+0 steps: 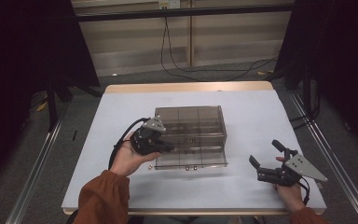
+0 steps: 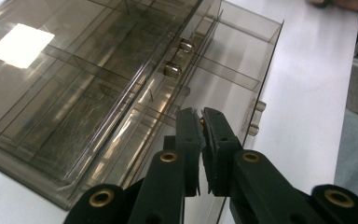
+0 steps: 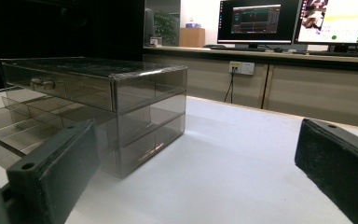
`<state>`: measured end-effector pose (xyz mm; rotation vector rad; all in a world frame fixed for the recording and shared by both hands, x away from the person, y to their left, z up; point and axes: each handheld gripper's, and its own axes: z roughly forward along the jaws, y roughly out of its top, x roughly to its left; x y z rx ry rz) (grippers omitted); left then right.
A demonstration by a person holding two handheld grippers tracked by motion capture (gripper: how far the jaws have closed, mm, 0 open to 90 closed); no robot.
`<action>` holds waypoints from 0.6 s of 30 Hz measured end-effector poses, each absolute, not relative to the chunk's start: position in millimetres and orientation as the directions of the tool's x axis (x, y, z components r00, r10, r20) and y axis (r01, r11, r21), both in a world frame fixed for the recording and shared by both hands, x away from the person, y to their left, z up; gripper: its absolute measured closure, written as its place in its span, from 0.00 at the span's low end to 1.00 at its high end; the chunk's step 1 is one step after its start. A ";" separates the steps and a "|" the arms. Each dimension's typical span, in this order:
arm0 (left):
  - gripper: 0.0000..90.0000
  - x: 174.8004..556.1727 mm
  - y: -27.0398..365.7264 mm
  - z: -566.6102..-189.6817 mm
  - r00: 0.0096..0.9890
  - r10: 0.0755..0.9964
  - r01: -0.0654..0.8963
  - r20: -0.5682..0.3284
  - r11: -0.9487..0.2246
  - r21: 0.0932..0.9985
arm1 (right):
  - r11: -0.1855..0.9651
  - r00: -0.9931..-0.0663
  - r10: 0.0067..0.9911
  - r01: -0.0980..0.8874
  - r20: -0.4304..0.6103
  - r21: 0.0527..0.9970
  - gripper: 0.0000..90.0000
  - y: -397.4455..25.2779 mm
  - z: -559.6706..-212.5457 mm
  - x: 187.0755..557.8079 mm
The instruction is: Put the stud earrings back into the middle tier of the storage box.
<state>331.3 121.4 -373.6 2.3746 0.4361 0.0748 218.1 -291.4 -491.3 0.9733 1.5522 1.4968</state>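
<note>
Smoky plastic drawer box (image 1: 191, 135); my left tool (image 2: 201, 122) pinches its drawer's front wall to slide it; right tool (image 1: 269, 158) waits wide open.

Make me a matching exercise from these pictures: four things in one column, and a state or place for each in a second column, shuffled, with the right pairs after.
Things:
1. left gripper
2. right gripper
3. bottom drawer
4. top drawer

States or places:
A. pushed in, flush with the smoky plastic drawer box
B. jaws wide apart, held over the white table to the right of the box
C. pulled out toward the person
D. jaws nearly together, over the pulled-out drawer's left part

Pairs: 1-D, 2-B, 3-C, 4-A
</note>
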 end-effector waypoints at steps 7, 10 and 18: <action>0.96 334.8 106.3 -370.0 0.955 0.294 0.262 -0.051 -0.747 0.611 | 0.022 -0.425 0.905 0.019 -0.012 1.000 0.00 -291.3 -491.2 218.1; 0.96 336.4 96.5 -368.1 0.959 0.280 0.250 -0.039 -0.774 0.582 | 0.022 -0.423 0.906 0.018 -0.012 1.000 0.00 -291.2 -491.2 218.2; 0.96 343.7 75.1 -377.0 0.965 0.262 0.242 -0.025 -0.845 0.478 | 0.021 -0.424 0.905 0.019 -0.011 1.000 0.00 -291.3 -491.2 218.1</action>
